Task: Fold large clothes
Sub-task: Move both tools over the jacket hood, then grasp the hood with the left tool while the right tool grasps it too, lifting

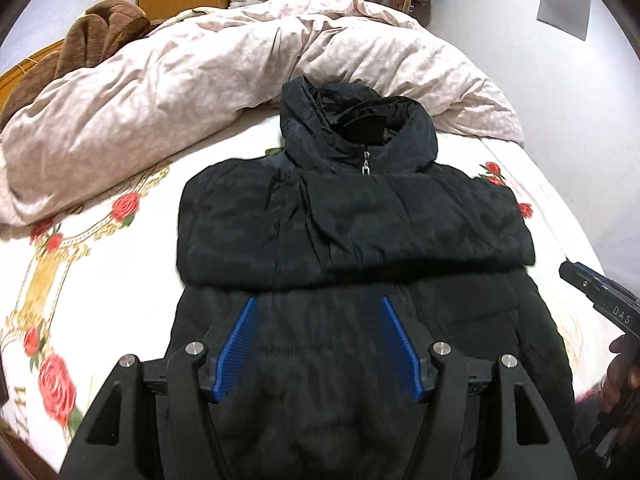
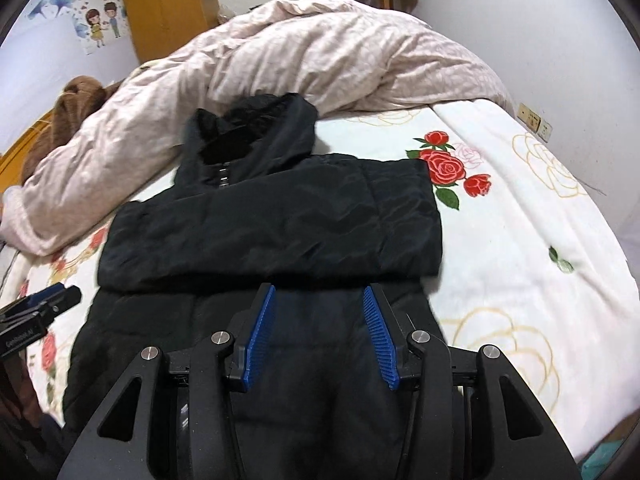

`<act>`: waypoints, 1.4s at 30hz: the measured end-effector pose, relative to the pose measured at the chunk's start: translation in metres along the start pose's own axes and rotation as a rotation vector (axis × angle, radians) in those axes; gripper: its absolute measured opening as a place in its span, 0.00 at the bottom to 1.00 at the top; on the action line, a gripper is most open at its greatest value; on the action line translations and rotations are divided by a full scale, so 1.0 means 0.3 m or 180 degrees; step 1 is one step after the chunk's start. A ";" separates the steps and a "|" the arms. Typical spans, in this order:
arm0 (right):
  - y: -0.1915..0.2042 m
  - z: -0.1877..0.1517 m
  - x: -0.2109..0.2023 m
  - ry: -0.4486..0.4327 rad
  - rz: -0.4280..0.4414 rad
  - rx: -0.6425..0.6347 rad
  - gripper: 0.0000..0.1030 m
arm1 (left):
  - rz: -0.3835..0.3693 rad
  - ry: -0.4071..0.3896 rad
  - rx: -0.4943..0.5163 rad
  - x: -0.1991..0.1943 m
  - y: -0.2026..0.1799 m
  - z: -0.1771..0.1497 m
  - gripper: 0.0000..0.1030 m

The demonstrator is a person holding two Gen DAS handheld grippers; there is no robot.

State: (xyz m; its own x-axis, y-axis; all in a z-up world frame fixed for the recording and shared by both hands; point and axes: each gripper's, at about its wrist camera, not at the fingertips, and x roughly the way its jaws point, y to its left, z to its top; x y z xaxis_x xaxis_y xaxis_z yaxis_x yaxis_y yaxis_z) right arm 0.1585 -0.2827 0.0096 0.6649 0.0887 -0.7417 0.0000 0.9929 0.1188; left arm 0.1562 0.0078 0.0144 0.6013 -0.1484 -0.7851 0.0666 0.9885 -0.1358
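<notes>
Black jacket (image 1: 352, 220) beneath both open grippers — untouched

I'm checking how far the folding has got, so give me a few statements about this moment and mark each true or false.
1. The black jacket lies on the bed sheet with its sleeves folded across the chest. True.
2. The left gripper is clamped on the jacket's hem. False: its jaws stand open above the jacket's lower part, with no cloth pinched between them.
3. The hood points toward the crumpled pink duvet. True.
4. The zipper is open down to the waist. False: its pull sits up at the collar.
5. The right gripper holds a sleeve. False: it is open and holds nothing.
</notes>
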 end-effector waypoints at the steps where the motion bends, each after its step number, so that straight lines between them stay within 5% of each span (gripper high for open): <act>1: 0.014 -0.012 -0.020 -0.0007 0.0010 -0.0011 0.45 | 0.0010 -0.0009 -0.0005 -0.024 -0.005 -0.017 0.64; 18: 0.202 -0.147 -0.245 -0.0089 0.0275 -0.0264 0.48 | -0.0025 -0.0135 -0.0003 -0.270 -0.039 -0.115 0.64; 42: 0.238 0.022 -0.121 0.0030 0.0487 -0.0294 0.49 | -0.0065 -0.0053 -0.0047 -0.141 -0.019 0.040 0.64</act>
State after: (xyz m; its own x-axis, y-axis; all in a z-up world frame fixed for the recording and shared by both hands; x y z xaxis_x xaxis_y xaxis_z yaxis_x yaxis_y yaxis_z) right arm 0.1392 -0.2156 0.0495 0.6449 0.2395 -0.7258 -0.1695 0.9708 0.1698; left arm 0.1400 0.0087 0.0557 0.6130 -0.1679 -0.7720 0.0672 0.9847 -0.1608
